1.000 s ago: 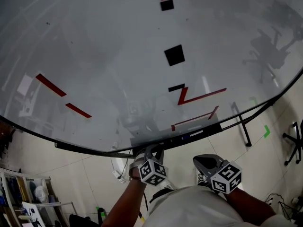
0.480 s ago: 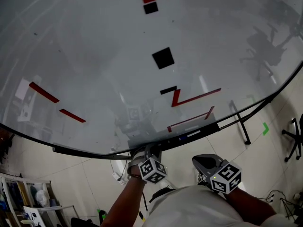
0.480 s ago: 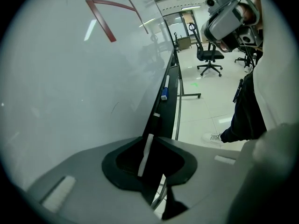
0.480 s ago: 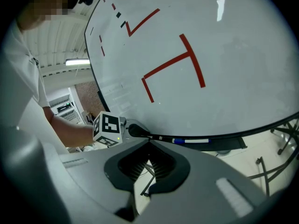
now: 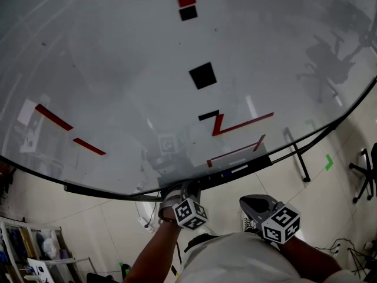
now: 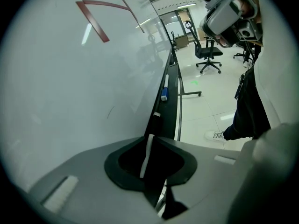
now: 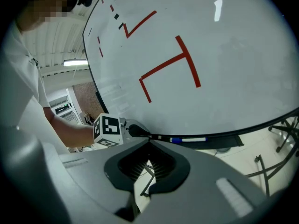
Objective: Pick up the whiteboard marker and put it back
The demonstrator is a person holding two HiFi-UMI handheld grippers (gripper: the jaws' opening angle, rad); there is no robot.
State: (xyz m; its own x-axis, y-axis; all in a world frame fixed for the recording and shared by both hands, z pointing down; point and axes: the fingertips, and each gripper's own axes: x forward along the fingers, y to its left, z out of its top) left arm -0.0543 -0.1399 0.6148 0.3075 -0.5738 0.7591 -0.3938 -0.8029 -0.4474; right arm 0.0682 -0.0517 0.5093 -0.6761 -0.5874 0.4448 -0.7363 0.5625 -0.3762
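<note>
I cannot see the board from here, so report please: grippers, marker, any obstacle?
Left gripper shut on black marker, lying along tray. Right gripper shut, empty, away from tray. Blue-capped marker just ahead on tray.

I'm seeing whiteboard filling 12 o'clock, black square centre, office chair at 3, green floor mark near 4.

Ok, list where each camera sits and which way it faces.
Head view: on the head, facing down at the whiteboard and tray; forearms, left gripper, right gripper show.
Left gripper view: looks along the tray; own jaws, a trouser leg.
Right gripper view: faces the whiteboard; left gripper, shirt.
Both gripper views share the blue-capped marker.
</note>
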